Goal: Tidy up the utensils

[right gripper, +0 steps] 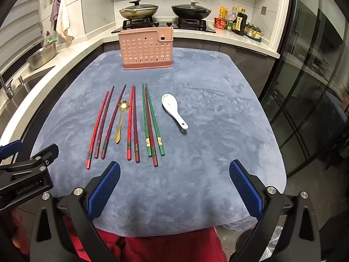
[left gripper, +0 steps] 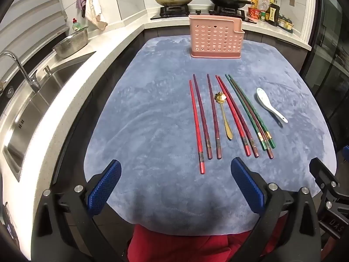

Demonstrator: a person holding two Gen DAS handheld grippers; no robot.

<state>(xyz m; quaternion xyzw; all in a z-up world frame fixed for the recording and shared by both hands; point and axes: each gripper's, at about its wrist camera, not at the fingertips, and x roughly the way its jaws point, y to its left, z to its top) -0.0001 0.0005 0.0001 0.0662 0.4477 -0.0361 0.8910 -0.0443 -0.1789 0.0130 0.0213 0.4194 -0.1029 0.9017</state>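
In the left wrist view, your left gripper hangs over the near edge of the bench with its jaws spread wide and nothing between them. Every utensil lies flat on the blue cloth: the row of chopsticks, the gold spoon among them, and the white spoon at the right end. The pink holder stands at the far edge, well apart from them, and no utensil shows above its rim.

In the right wrist view, your right gripper is likewise empty, jaws spread. The same layout shows here, and nothing is in the holder. Judging by this, you have not yet begun: every piece is left to move.
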